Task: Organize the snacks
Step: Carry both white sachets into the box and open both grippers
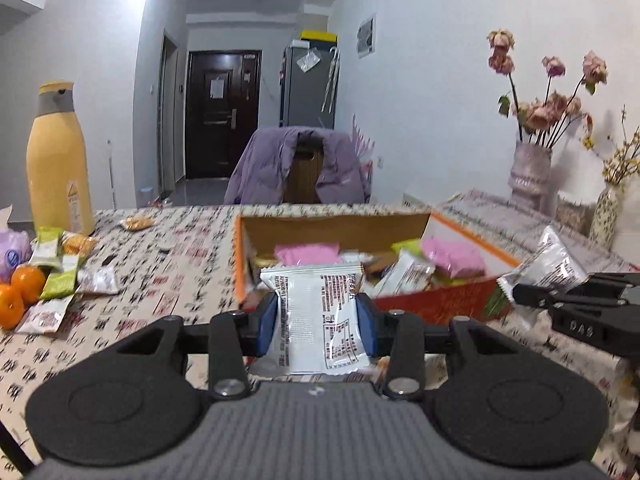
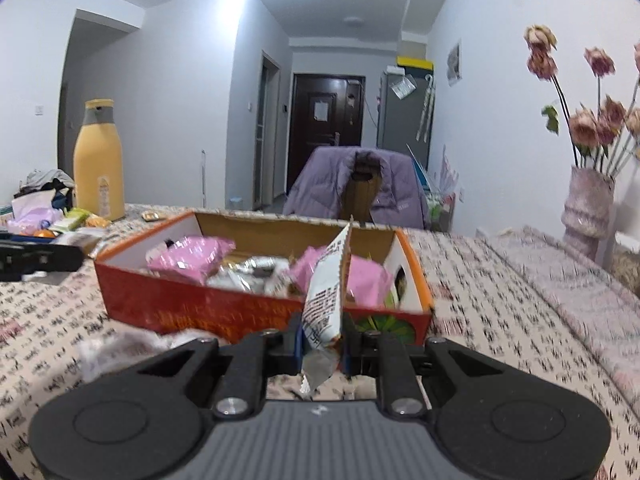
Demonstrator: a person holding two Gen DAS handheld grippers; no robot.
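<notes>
An open orange cardboard box (image 1: 476,306) (image 2: 180,300) stands on the patterned table, holding pink and silver snack packets. My left gripper (image 1: 317,320) is shut on a flat white snack packet (image 1: 316,312), held broadside just in front of the box's near-left corner. My right gripper (image 2: 322,340) is shut on a second white packet (image 2: 326,300), held edge-on before the box's near wall. In the left wrist view that right gripper (image 1: 520,292) enters from the right with its packet (image 1: 548,264) beside the box. Loose snack packets (image 1: 60,268) lie at the left.
A tall yellow bottle (image 1: 58,160) (image 2: 98,164) stands at the table's far left, with oranges (image 1: 20,288) near the loose packets. Vases of dried flowers (image 1: 530,172) (image 2: 588,212) stand at the right. A chair draped with a purple jacket (image 1: 296,168) faces the far edge.
</notes>
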